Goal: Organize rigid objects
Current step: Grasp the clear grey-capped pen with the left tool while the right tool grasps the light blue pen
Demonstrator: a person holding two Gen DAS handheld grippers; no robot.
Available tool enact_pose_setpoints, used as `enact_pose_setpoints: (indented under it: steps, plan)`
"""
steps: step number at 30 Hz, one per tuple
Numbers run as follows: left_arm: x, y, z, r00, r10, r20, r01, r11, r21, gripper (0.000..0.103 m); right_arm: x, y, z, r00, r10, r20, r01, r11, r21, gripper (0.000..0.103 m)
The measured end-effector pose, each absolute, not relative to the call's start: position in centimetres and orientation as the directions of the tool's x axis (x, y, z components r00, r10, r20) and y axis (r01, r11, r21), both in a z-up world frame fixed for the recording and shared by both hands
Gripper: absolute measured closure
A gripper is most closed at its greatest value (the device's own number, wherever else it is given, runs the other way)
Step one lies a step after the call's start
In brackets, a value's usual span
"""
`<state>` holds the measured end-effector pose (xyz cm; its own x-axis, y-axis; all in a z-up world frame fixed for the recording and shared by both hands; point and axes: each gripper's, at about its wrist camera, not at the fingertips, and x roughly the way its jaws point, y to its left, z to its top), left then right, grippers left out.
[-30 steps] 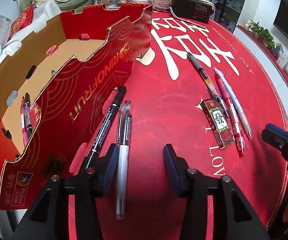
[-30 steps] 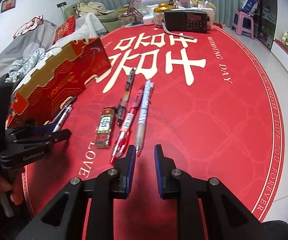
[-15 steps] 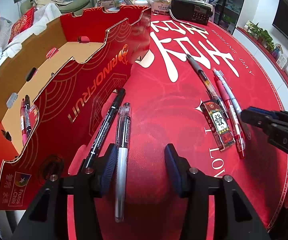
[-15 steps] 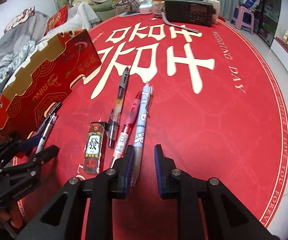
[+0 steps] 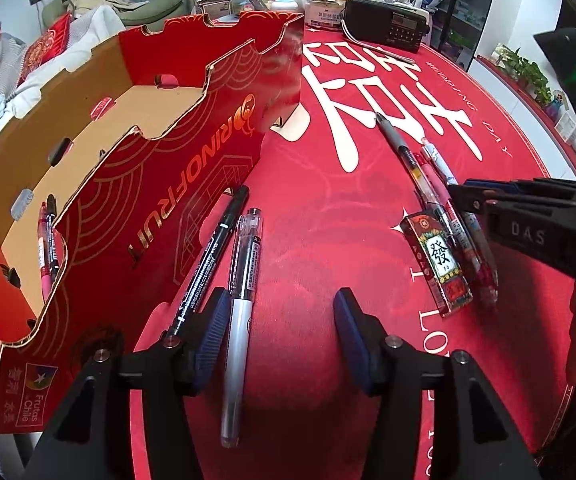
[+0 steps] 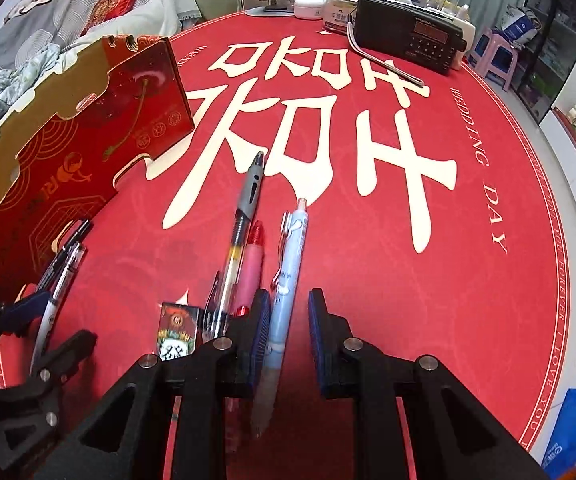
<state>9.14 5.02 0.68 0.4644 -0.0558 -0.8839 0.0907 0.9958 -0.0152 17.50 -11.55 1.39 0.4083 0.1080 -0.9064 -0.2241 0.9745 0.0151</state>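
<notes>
While the left gripper (image 5: 278, 336) hangs over the red tablecloth (image 5: 319, 240), its jaws are opening and stand wide apart, with a silver pen (image 5: 240, 312) lying between them, just beside the left pad and gripped by nothing. A black marker (image 5: 208, 264) lies just beside that pen, near the wall of a red cardboard box (image 5: 160, 208). Two more pens (image 5: 46, 248) lie inside the box. The right gripper (image 6: 288, 332) has its jaws narrowly apart, with a light blue pen (image 6: 288, 280) lying between them, close against the left pad; whether the pad touches it cannot be told. Beside it lie a pink pen (image 6: 248, 272), a clear grey-tipped pen (image 6: 240, 232) and a small patterned box (image 6: 176, 332). A black radio (image 6: 407, 40) and jars sit at the far edge.
</notes>
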Motion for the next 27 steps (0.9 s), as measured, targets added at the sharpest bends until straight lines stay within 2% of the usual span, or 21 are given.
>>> enact_pose_setpoints:
  steps: [19,20,22,24,25,27]
  plan:
    - [9.5,4.8,0.6,0.45,-0.04,-0.892,0.071,0.997,-0.009,0.044,17.8,-11.1,1.4,0.382,0.095,-0.919,-0.274,0.962,-0.015,0.083]
    - [9.5,4.8,0.7,0.443,-0.04,-0.896,0.072,0.997,-0.009,0.046,17.8,-11.1,1.4,0.378,0.092,-0.921,-0.277,0.961,-0.018,0.083]
    - [9.2,4.7,1.0,0.435,-0.035,-0.9,0.069,0.998,-0.005,0.075,17.2,-11.2,1.4,0.366,0.092,-0.926,-0.278,0.96,-0.015,0.087]
    - [8.4,4.4,1.1,0.433,-0.027,-0.901,0.075,0.997,0.006,0.089,15.8,-11.5,1.4,0.368,0.095,-0.925,-0.285,0.958,-0.015,0.088]
    - [7.8,4.4,1.1,0.433,-0.026,-0.901,0.072,0.997,0.006,0.093,15.1,-11.6,1.4,0.367,0.099,-0.925,-0.288,0.957,-0.012,0.088]
    - [6.8,4.5,1.1,0.432,-0.044,-0.901,0.061,0.998,-0.019,0.093,13.5,-12.0,1.5,0.361,0.117,-0.925,-0.296,0.955,0.006,0.09]
